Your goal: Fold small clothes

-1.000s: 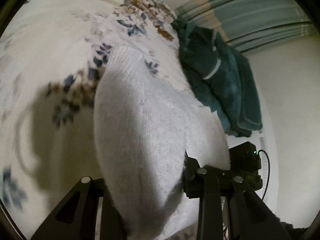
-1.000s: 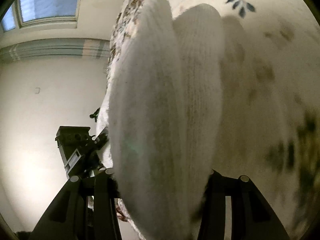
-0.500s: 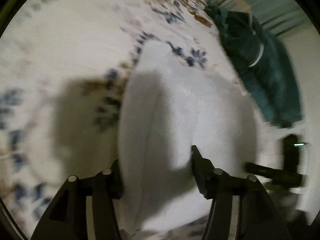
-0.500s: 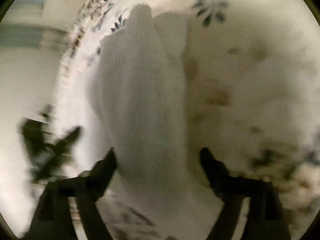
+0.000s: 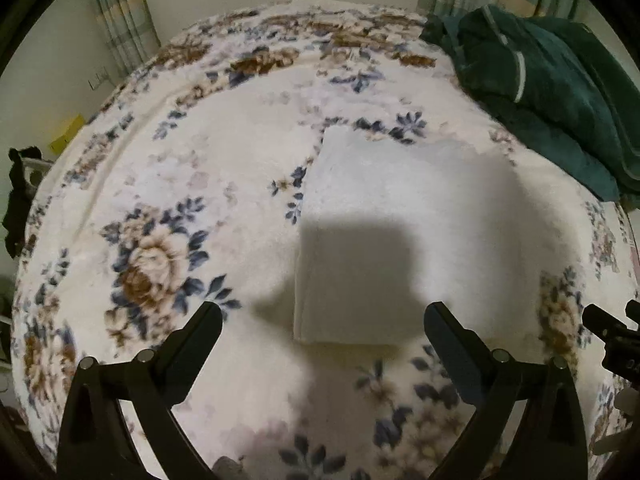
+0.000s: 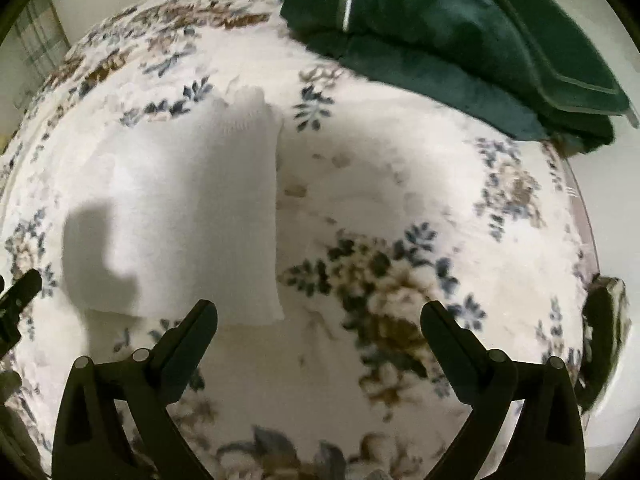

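A white knitted garment (image 5: pixel 400 232) lies folded flat on the floral blanket (image 5: pixel 224 160); it also shows in the right wrist view (image 6: pixel 192 208). My left gripper (image 5: pixel 322 316) is open and empty, raised just in front of the garment's near edge. My right gripper (image 6: pixel 318 312) is open and empty, over the blanket beside the garment's right near corner. Neither gripper touches the garment.
A dark green folded blanket (image 5: pixel 552 92) lies at the back right of the bed, also in the right wrist view (image 6: pixel 460 36). Curtains (image 5: pixel 120 28) and a wall stand behind the bed. The right gripper's body (image 5: pixel 616 340) shows at the right edge.
Both grippers have let go of the white garment, opened wide and pulled back and up. The garment now lies flat and folded on the blanket.
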{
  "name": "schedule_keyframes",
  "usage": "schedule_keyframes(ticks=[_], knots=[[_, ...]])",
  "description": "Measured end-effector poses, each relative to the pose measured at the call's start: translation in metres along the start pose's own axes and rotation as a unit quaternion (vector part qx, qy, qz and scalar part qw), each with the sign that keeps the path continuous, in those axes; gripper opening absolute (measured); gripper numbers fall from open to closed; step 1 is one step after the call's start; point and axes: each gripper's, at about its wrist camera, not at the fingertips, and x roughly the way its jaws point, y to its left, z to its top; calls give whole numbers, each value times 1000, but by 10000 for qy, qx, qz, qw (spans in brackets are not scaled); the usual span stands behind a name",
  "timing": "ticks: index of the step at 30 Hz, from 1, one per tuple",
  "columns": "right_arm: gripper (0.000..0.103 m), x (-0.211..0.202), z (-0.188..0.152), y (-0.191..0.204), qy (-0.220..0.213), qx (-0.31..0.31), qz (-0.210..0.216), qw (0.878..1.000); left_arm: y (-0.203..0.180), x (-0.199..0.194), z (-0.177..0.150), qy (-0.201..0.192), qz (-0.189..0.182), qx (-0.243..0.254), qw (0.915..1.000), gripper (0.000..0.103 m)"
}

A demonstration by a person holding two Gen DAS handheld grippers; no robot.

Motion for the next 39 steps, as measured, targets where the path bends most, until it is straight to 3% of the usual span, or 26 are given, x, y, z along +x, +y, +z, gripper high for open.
schedule_keyframes(ticks=[11, 19, 26, 31, 39], knots=[[103, -178, -36, -31, -665, -17, 83, 9977, -15, -159, -7, -673, 79, 87, 9977, 103], [103, -337, -88, -65, -1355, 40, 10, 9908, -21, -300, -32, -1186, 36, 91, 9929, 103], [103, -448, -139, -82, -1878, -88, 8, 9822, -22, -398, -62, -1544, -47, 68, 9880, 103], [103, -512, -174, -88, -2213, -122, 119, 9751, -19, -443, -79, -1761, -150, -1, 9843, 103], [103, -576, -205, -96, -2612, -161, 232, 9649, -9, -490, -101, -2040, -45, -44, 9790, 103]])
